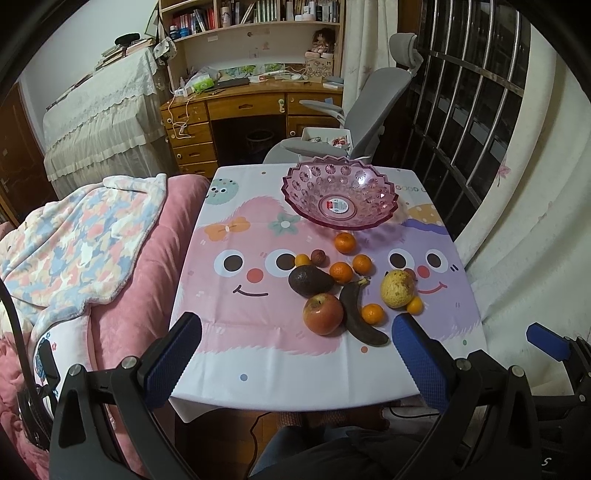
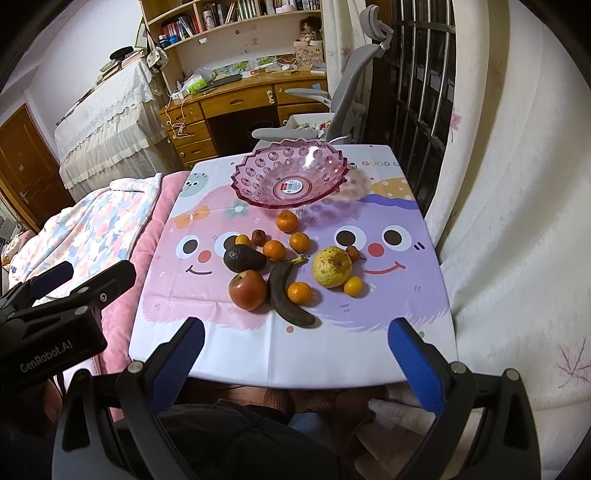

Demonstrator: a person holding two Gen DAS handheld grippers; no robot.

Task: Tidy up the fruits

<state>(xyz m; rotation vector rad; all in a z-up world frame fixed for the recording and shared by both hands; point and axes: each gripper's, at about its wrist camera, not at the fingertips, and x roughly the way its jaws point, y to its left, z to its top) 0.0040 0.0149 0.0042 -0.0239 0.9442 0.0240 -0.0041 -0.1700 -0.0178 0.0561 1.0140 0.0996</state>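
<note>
One bowl (image 1: 340, 195), apple (image 1: 323, 313), banana (image 1: 360, 314), avocado (image 1: 309, 282), pear (image 1: 397, 288), six oranges (image 1: 341, 272); all beyond left gripper (image 1: 295, 354) and right gripper (image 2: 295, 354), both wide open, empty.

A wooden desk (image 1: 251, 107) with bookshelves (image 1: 255, 14) stands behind a grey chair (image 1: 369, 107), beside a barred window (image 1: 476, 92).

Both wrist views look down from beyond the near edge of the table (image 1: 229, 354), facing its far end, sharing the fruit bowl (image 2: 258, 177).
</note>
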